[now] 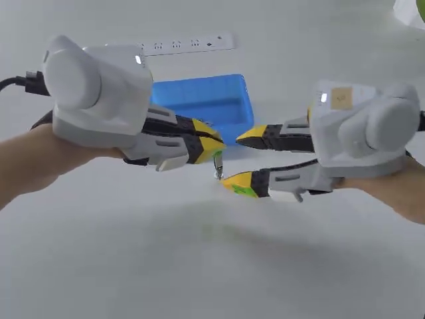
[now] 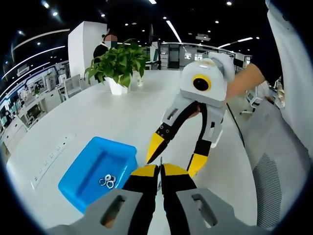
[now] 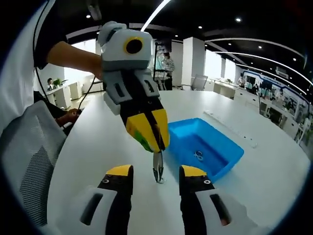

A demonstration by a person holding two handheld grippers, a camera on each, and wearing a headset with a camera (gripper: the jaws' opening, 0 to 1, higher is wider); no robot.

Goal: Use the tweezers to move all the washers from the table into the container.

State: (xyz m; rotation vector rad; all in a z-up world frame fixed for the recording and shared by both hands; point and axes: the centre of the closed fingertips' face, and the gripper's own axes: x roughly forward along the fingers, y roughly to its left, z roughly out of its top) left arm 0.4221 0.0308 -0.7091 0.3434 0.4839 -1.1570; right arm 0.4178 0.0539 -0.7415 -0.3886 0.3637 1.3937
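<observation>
Left gripper (image 1: pixel 211 143), a white moulded plastic body with black jaws capped in yellow, has its jaws pressed together on a slim pair of metal tweezers (image 3: pixel 157 166), which hang point-down from between the yellow tips. In the right gripper view the tweezers' narrow tips reach down to the smooth white tabletop (image 1: pixel 199 266), just in front of the near wall of the container. Whether they pinch anything is too small to tell. Facing it from the other side, the right gripper (image 2: pixel 175 156) is of the same white plastic build, and its two black, yellow-tipped jaws stand spread apart with nothing between them. In the head view one tip sits above the tweezers and the other below. Each gripper is held in a bare hand, and a black cable trails from the back of the left one. Behind the grippers rests the shallow rectangular container of glossy blue plastic (image 1: pixel 206 100), with rounded corners and a thin raised rim. Inside it, on the flat floor, lies a small cluster of silvery metal washers (image 2: pixel 107 181), small flat rings touching one another. Beyond the container a long white plastic power strip (image 1: pixel 192 45) lies flat on the table. Farther off stands a leafy green plant in a white pot (image 2: pixel 120 63).
</observation>
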